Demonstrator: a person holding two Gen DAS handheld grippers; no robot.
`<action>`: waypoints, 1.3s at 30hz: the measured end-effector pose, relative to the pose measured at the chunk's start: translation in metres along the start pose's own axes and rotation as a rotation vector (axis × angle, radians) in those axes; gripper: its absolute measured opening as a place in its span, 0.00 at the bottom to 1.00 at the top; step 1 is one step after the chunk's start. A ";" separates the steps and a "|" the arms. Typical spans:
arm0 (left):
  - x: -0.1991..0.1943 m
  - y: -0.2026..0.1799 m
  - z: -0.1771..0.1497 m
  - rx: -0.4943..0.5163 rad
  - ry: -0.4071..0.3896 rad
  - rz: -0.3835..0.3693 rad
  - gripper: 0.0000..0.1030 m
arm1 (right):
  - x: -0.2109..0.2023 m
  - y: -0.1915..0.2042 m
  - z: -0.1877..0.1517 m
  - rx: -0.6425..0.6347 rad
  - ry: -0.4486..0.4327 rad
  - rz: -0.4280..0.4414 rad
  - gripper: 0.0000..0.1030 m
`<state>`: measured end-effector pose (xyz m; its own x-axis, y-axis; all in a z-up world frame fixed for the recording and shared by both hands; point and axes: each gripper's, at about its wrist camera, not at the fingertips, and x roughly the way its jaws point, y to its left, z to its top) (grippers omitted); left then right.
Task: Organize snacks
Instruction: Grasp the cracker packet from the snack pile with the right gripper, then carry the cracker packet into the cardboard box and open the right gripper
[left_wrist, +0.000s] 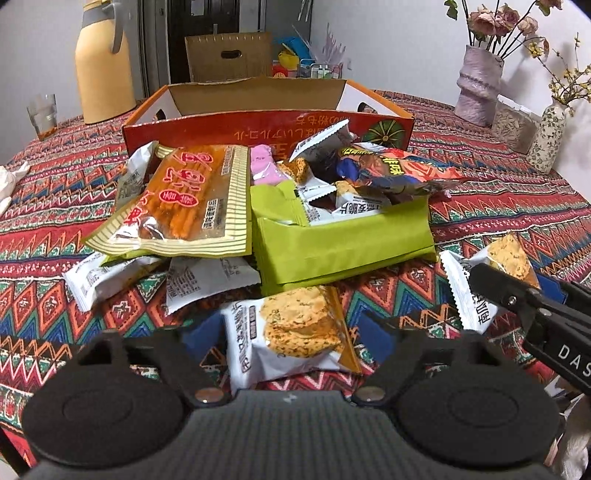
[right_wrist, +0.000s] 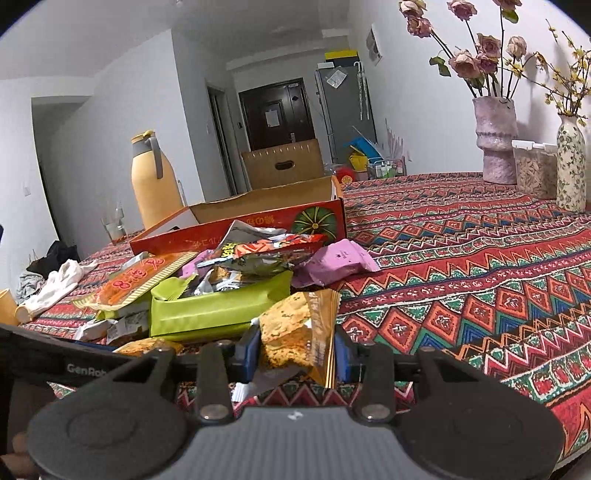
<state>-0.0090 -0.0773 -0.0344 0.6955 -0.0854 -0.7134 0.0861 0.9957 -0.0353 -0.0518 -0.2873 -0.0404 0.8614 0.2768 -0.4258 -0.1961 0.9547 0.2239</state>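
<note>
A pile of snack packets lies on the patterned tablecloth before an open red cardboard box (left_wrist: 258, 125). It holds a yellow striped bag (left_wrist: 184, 199), a green pack (left_wrist: 343, 240) and several small white packets. My left gripper (left_wrist: 291, 339) is open around a white biscuit packet (left_wrist: 291, 332) lying on the cloth. My right gripper (right_wrist: 295, 354) is shut on another biscuit packet (right_wrist: 295, 328), low above the cloth; it also shows in the left wrist view (left_wrist: 491, 280). The red box shows in the right wrist view (right_wrist: 258, 221), as does the green pack (right_wrist: 221, 306).
A yellow jug (left_wrist: 103, 62) and a glass (left_wrist: 42, 114) stand at the back left. A purple vase (left_wrist: 476, 85), a clear container (left_wrist: 513, 125) and a floral vase (left_wrist: 546, 136) stand at the back right. A purple pouch (right_wrist: 336, 262) lies beside the pile.
</note>
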 end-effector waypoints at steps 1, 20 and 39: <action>-0.001 0.000 0.000 0.002 -0.002 0.004 0.66 | 0.000 0.000 0.000 0.000 0.000 0.001 0.38; -0.037 0.002 -0.001 0.072 -0.112 -0.090 0.58 | -0.013 0.013 0.011 -0.026 -0.058 -0.009 0.38; -0.062 0.022 0.063 0.036 -0.332 -0.115 0.58 | 0.011 0.024 0.066 -0.083 -0.172 -0.039 0.38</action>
<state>-0.0054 -0.0524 0.0526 0.8734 -0.2104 -0.4392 0.1983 0.9774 -0.0738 -0.0166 -0.2688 0.0181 0.9350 0.2237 -0.2753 -0.1932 0.9720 0.1338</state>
